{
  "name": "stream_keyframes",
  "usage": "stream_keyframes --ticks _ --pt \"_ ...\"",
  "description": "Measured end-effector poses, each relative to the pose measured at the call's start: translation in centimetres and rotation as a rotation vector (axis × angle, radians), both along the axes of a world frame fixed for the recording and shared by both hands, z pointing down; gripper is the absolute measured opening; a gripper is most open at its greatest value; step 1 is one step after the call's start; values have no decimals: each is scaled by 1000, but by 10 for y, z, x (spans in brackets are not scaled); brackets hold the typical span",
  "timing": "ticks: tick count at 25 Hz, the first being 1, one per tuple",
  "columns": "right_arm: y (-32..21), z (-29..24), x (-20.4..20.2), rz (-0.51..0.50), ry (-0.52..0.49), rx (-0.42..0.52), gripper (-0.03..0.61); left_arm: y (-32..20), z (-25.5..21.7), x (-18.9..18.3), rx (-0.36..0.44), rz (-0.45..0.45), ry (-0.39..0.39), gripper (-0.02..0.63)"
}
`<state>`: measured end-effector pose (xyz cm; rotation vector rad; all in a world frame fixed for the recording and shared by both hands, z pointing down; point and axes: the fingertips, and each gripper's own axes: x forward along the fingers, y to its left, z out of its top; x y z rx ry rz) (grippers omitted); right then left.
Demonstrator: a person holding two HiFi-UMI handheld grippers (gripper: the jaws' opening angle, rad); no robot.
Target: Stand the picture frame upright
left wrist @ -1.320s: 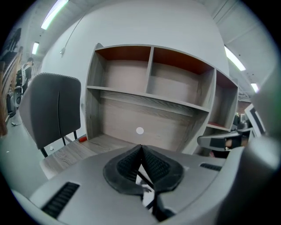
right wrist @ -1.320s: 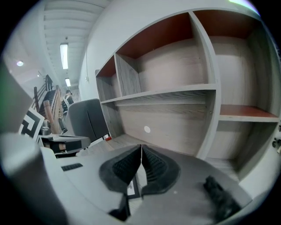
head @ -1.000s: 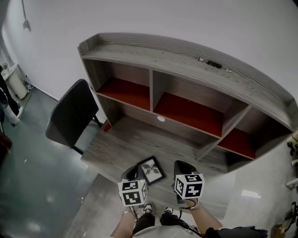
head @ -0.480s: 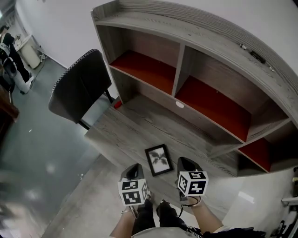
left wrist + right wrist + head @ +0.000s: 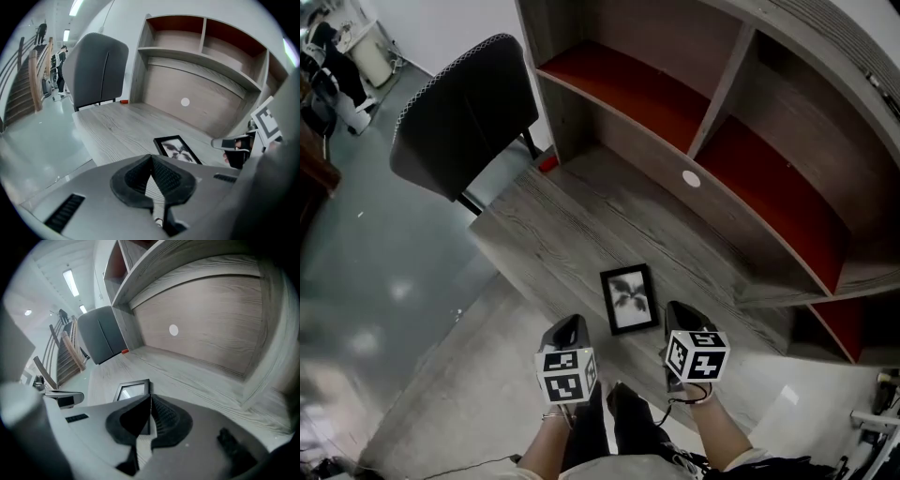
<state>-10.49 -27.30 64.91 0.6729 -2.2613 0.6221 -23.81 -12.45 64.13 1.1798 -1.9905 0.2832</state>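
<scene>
A black picture frame (image 5: 629,299) with a dark leaf print lies flat on the grey wood desk (image 5: 553,225), close to its front edge. My left gripper (image 5: 569,330) hovers just short of the frame's near left side, jaws shut and empty. To the frame's right, my right gripper (image 5: 680,316) is also shut on nothing. The left gripper view has the frame (image 5: 177,149) just beyond the closed left gripper (image 5: 151,160), with the right gripper's tip (image 5: 233,142) at the side. In the right gripper view the frame (image 5: 132,391) lies right past the closed right gripper (image 5: 150,401).
A shelf unit with red-lined compartments (image 5: 628,94) rises behind the desk. A white round disc (image 5: 691,178) sits on its back panel. A dark chair (image 5: 464,112) stands at the desk's left end, with a small red object (image 5: 547,162) near it. Grey floor lies to the left.
The head view has tilted down and moved closer to the desk. The frame still lies flat, and both grippers stay shut on either side of its near end.
</scene>
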Motion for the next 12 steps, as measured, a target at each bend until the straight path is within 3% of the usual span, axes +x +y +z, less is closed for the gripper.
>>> stream_keyframes --ticks 12 --pt "-2 18 -25 -85 -6 -49 35 -3 18 -10 -17 -48 32 12"
